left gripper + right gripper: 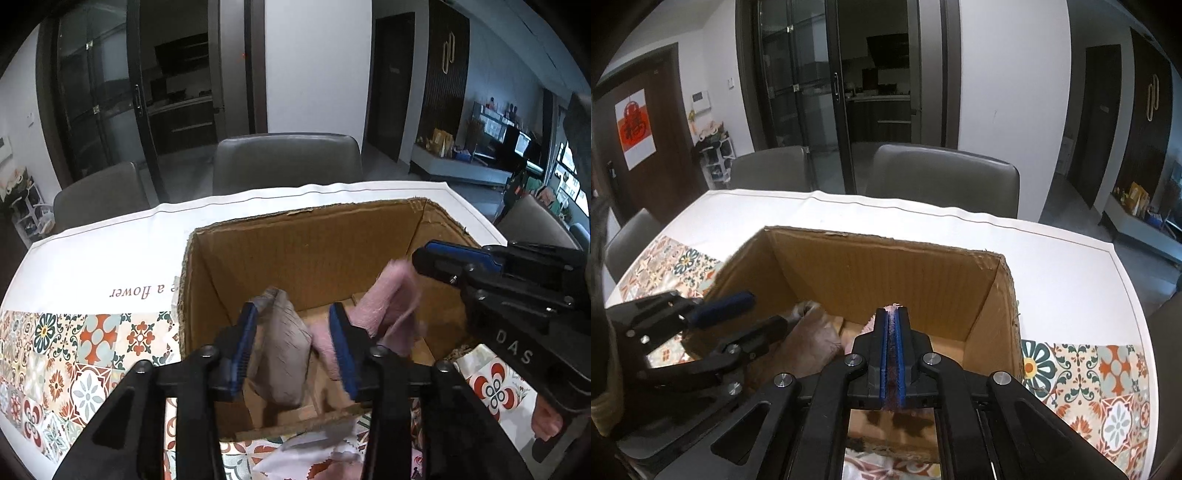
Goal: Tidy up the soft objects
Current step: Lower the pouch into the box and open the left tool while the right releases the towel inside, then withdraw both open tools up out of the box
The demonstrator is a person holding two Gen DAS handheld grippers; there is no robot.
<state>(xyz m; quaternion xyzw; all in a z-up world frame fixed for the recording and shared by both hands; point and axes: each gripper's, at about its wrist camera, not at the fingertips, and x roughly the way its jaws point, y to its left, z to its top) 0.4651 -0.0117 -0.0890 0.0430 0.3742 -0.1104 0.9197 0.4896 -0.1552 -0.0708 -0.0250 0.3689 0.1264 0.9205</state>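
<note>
Two handheld tongs work over an open cardboard box [295,243] on a counter [110,258] spread with a white, tile-patterned cloth. The left tongs [295,350] stand wide apart above the box's near edge, gripping nothing; between their blue pads a grey-brown soft cloth [284,354] lies slumped inside the box. The right tongs [892,354] are closed tight on a pink fuzzy cloth [384,306], which hangs down into the box just beside the grey-brown one. Grey chairs [942,177] stand behind the counter.
</note>
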